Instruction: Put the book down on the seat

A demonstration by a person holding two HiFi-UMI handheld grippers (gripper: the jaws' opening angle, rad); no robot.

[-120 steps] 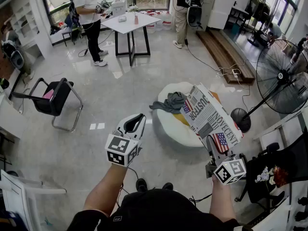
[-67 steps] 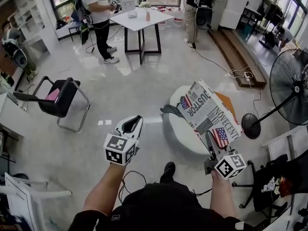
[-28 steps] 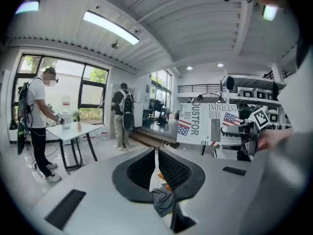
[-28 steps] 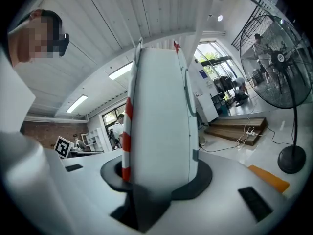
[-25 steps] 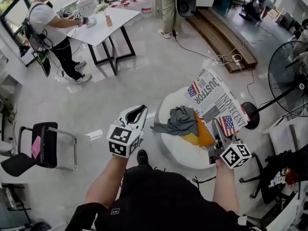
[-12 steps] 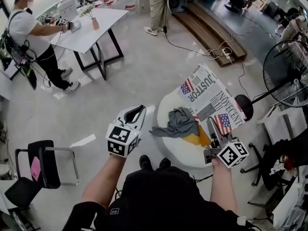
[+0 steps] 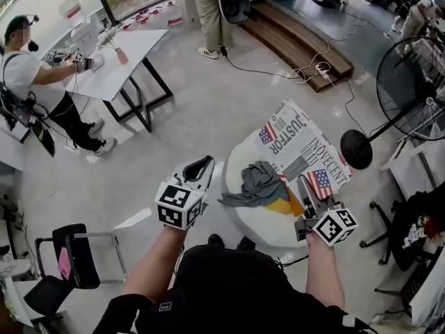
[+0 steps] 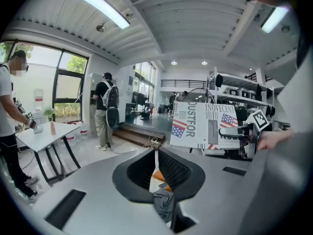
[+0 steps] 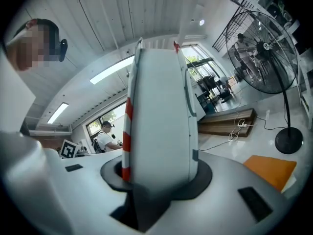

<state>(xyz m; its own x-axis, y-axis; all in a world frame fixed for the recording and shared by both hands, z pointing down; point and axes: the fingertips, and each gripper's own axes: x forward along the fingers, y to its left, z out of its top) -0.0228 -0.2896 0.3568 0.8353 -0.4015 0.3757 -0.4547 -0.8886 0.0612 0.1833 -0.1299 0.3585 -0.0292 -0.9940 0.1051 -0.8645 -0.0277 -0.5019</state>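
Observation:
A book (image 7: 304, 147) with a newsprint and flag cover stands tilted above the right side of the round white seat (image 7: 252, 221). My right gripper (image 7: 306, 184) is shut on its lower edge. In the right gripper view the book's page edge (image 9: 159, 106) fills the space between the jaws. A grey cloth (image 7: 256, 184) and an orange item (image 7: 283, 204) lie on the seat. My left gripper (image 7: 206, 161) hangs left of the seat, shut with nothing in it. The left gripper view shows the book (image 8: 210, 126) off to the right, beyond the left gripper (image 8: 155, 149).
A big standing fan (image 7: 411, 67) with its round base (image 7: 357, 154) is right of the seat. A black office chair (image 7: 410, 221) is at far right, a black chair (image 7: 75, 256) at lower left. A white table (image 7: 115, 58) and two people stand farther back. Cables run by the wooden steps (image 7: 306, 40).
The seat has come closer to my feet and the room has swung round in view. The book stays clamped in my right gripper over the seat. The left gripper holds its place.

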